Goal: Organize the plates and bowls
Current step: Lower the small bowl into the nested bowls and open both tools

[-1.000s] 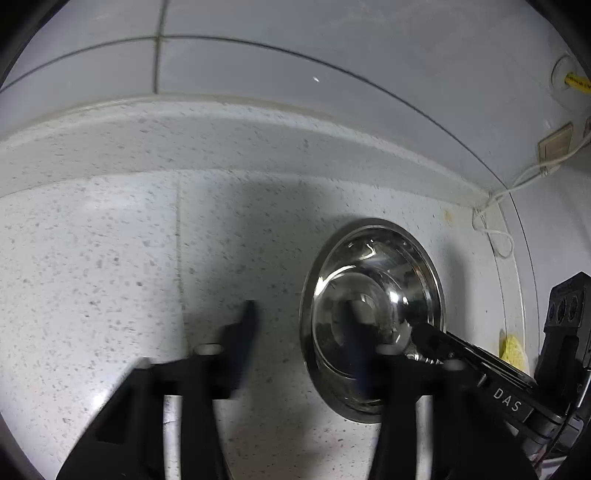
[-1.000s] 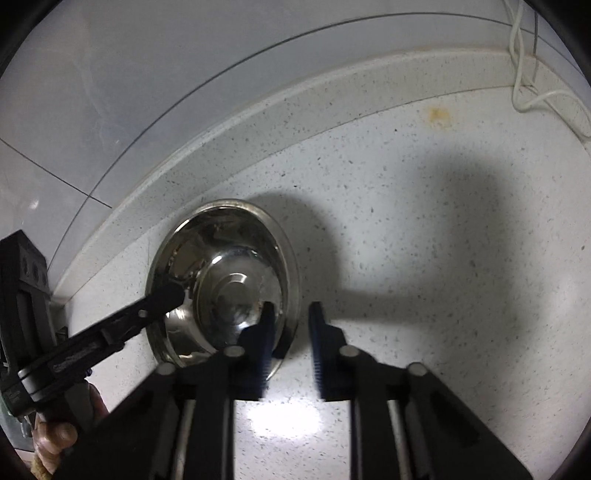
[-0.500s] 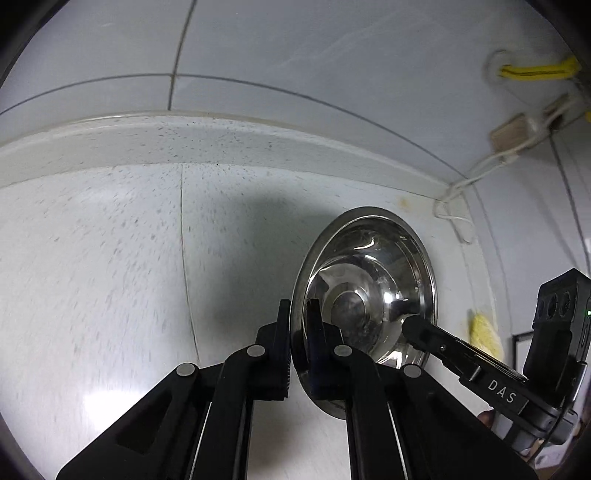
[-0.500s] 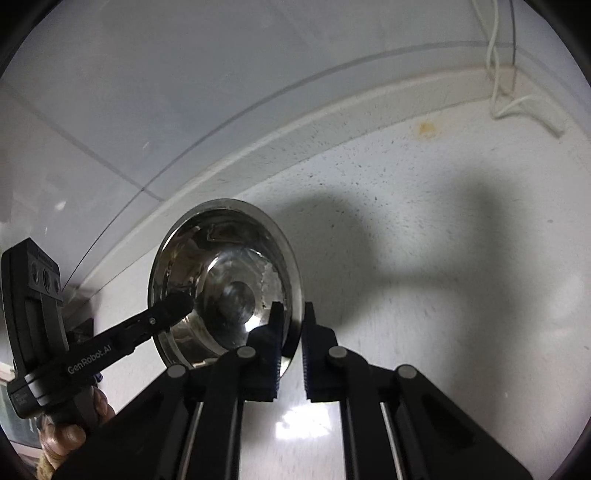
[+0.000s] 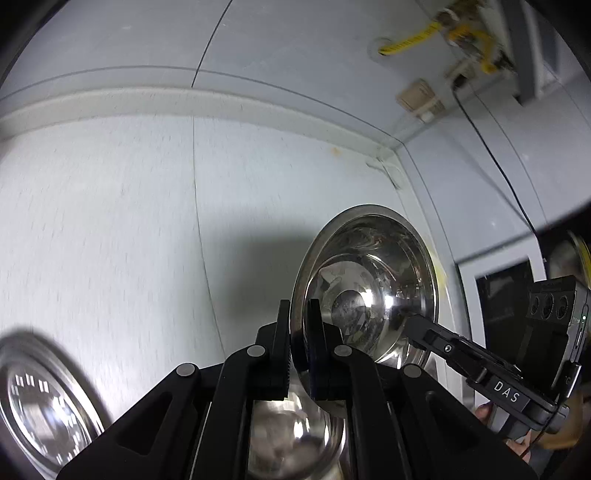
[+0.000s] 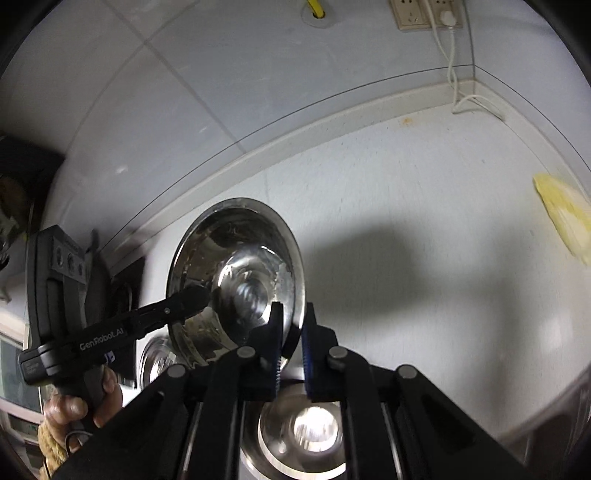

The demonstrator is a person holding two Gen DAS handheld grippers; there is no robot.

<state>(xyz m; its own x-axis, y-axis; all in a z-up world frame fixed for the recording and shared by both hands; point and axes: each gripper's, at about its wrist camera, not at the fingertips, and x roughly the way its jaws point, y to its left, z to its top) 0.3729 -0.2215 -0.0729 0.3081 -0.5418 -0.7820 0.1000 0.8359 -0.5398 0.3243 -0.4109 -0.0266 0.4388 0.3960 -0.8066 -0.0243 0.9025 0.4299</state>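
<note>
Speckled white tabletop (image 5: 110,229) fills the ground beyond both grippers, meeting a grey tiled wall (image 6: 229,74) at a raised lip. A wall socket (image 6: 410,14) with a white cord (image 6: 452,62) sits high on the wall, ahead of the right gripper.

Steel bowl (image 5: 369,291) hangs clear of the tabletop, tilted up on edge, hollow side facing both cameras, shadow cast on the tabletop behind it. It is carried between the two grippers.

Left gripper (image 5: 297,350): clamped on the bowl's rim at the edge nearest it, one finger on each face of the metal. Its jaws have just been closing and now pinch the rim.

Right gripper (image 6: 291,350): likewise clenched on the opposite rim, blue pads on either side of the rim.

Second steel bowl (image 6: 314,435) lies directly beneath the right gripper, hollow up. Another shiny dish (image 5: 40,402) lies low to the left of the left gripper, blurred.

Yellow cloth (image 6: 565,218) on the tabletop, far to the right of the right gripper; blurred.

A hand (image 6: 81,402) grips the left gripper's handle.
</note>
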